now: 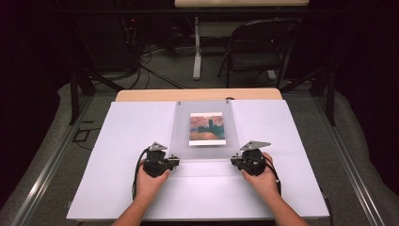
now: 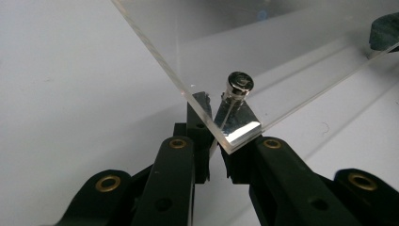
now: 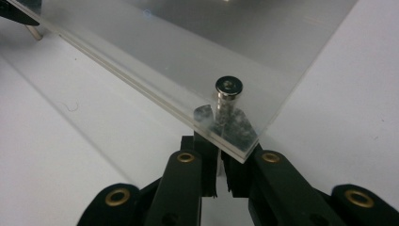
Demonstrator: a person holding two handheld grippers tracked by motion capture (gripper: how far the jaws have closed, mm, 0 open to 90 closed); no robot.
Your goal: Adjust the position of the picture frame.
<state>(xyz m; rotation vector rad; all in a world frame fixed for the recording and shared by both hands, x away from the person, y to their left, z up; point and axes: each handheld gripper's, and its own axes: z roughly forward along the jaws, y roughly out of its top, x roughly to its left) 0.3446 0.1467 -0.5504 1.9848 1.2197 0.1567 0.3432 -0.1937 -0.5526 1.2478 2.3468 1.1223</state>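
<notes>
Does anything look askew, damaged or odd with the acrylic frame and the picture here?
Nothing stands out. The clear acrylic frame sits square on the white board, the picture straight inside it. The left claw and right claw each hold a near corner by its bolt.

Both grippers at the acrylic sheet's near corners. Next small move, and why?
Probably lift both corners together, level. The left gripper and right gripper each look shut on a near corner of the clear acrylic sheet, beside its metal standoffs. The picture sits under it.
</notes>
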